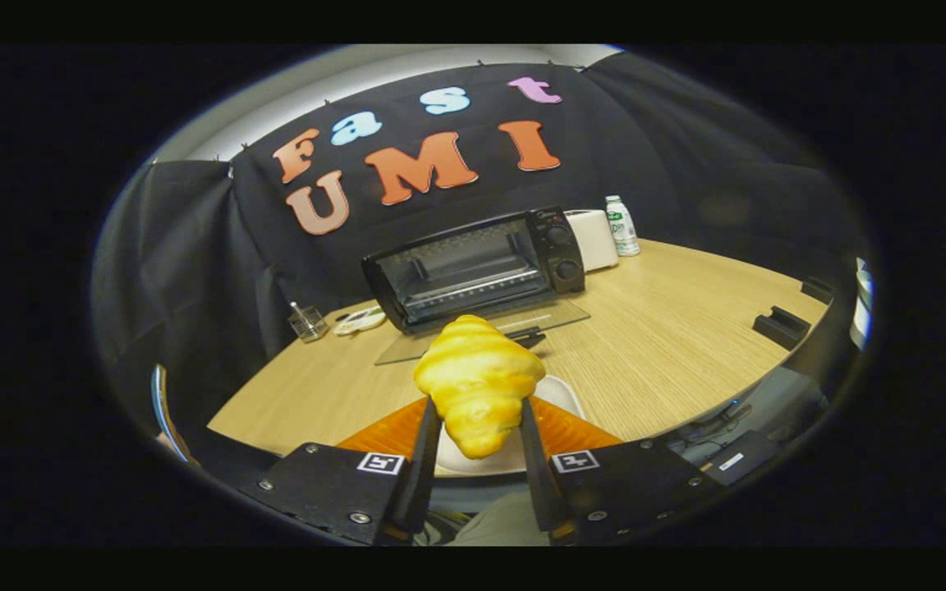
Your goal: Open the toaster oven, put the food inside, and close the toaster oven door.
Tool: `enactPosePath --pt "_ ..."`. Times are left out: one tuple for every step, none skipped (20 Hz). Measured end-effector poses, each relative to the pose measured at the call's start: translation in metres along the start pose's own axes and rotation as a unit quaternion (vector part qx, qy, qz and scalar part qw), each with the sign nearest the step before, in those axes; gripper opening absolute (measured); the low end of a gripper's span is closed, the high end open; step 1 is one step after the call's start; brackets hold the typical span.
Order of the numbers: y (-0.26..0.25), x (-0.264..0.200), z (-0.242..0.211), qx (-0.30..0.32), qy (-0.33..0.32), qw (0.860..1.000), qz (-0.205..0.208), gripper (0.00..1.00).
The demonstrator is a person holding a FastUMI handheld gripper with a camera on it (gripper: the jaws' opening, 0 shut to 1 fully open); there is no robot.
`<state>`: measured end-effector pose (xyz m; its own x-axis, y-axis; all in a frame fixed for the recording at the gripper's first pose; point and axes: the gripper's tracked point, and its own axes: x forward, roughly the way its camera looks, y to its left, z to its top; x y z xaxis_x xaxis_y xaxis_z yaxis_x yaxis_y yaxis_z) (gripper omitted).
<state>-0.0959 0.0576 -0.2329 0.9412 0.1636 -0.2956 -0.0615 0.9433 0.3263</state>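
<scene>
In the gripper view, the gripper [479, 423] is clamping a yellow croissant [479, 382]: both fingers [426, 460] are pressing against its sides, and the pastry is standing up between them with its pointed end toward the far side. Just under the croissant, a white plate [559, 392] is resting on an orange mat [391, 431] at the near edge of the wooden table [686, 328].

Beyond the fingers, the toaster oven [477, 267] is sitting at the far side of the table with its glass door [481, 332] lying open and flat toward the gripper, its rack showing inside. Two knobs are sitting on its right panel. A white appliance [592, 238] and a small white bottle [622, 226] are standing just right of the oven. A small glass jar [307, 322] and a white object [360, 320] are lying to its left. Black blocks [781, 326] are resting near the table's right edge.
</scene>
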Motion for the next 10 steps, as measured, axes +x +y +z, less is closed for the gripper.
enactPosePath --pt "0.007 0.006 0.007 0.008 -0.005 1.0 0.015 0.51" --pt "0.014 0.013 0.012 0.017 -0.007 0.999 0.028 0.5" --pt "0.021 0.022 0.017 0.026 -0.007 0.999 0.042 0.51" --pt "0.029 0.031 0.024 0.032 -0.009 0.998 0.054 0.51" --pt "0.036 0.043 0.03 0.036 -0.01 0.997 0.063 0.51" --pt "0.039 0.052 0.034 0.041 -0.01 0.997 0.069 0.51" --pt "0.043 0.064 0.04 0.046 -0.01 0.996 0.074 0.5" --pt "0.044 0.075 0.044 0.052 -0.012 0.996 0.077 0.51" --pt "0.045 0.087 0.048 0.06 -0.012 0.995 0.077 0.51" --pt "0.047 0.098 0.052 0.069 -0.009 0.994 0.08 0.51"
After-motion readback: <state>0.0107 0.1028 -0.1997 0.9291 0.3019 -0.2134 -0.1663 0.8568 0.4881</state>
